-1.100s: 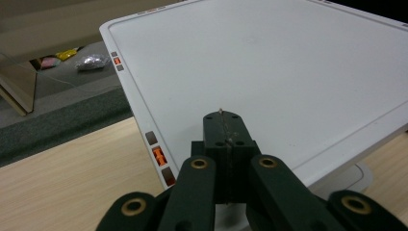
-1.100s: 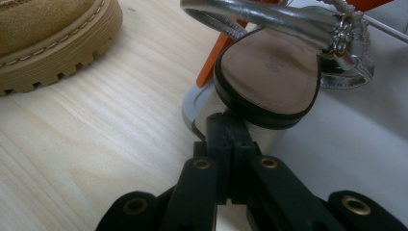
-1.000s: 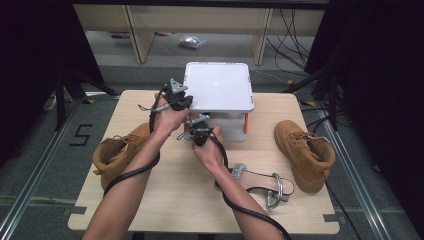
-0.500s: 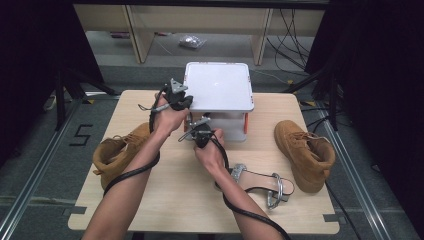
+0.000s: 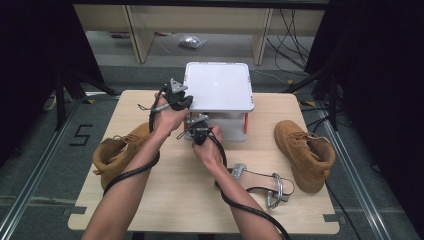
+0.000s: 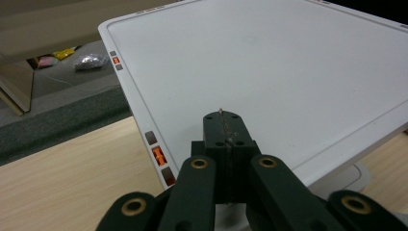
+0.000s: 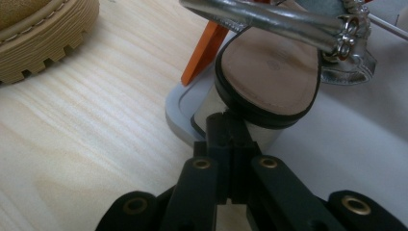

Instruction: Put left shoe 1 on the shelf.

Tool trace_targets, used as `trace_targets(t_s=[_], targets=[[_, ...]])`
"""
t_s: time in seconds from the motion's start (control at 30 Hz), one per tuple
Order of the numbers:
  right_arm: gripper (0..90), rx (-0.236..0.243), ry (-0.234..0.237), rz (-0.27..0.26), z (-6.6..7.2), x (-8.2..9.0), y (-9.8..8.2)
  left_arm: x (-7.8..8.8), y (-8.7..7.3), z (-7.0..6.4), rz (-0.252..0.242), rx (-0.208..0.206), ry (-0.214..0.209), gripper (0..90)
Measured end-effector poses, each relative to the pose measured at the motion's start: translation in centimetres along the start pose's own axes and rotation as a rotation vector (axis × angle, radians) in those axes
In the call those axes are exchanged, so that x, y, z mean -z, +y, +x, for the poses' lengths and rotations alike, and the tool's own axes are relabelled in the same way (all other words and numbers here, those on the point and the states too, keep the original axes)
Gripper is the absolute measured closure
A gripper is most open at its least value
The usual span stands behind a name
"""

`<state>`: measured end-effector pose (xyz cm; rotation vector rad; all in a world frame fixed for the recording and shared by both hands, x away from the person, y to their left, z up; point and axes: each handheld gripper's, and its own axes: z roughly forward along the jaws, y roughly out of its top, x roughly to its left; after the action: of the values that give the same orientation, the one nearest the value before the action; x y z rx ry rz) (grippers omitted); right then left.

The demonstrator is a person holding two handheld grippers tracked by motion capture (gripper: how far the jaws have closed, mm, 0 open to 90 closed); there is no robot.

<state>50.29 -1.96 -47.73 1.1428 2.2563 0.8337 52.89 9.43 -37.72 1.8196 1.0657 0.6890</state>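
sandal (image 7: 269, 72) sits on the rack's lower shelf (image 7: 346, 139) under the white top (image 5: 218, 86); we note right gripper (image 7: 226, 126) and left gripper (image 6: 226, 126) pressed together, so we nudge gently inward.

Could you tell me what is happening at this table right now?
A person holds a gripper in each hand at a white two-level rack on the table. The left gripper, jaws shut, sits over the rack's top shelf. The right gripper, also shut, points at the heel of a silver sandal on the lower shelf. A matching sandal and two tan boots lie on the table.
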Motion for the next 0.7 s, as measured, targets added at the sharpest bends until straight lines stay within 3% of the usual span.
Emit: trace_targets(t_s=[0.53,0.7], targets=[[90.0,-0.004,0.021,0.012,-0.2,-0.8,0.1,0.0,-0.1,0.0,-0.005,-0.001,-0.001,89.9],[87.5,0.018,0.032,0.014,-0.5,-1.0,-0.2,0.0,-0.1,-0.1,-0.012,-0.007,0.003,89.9]])
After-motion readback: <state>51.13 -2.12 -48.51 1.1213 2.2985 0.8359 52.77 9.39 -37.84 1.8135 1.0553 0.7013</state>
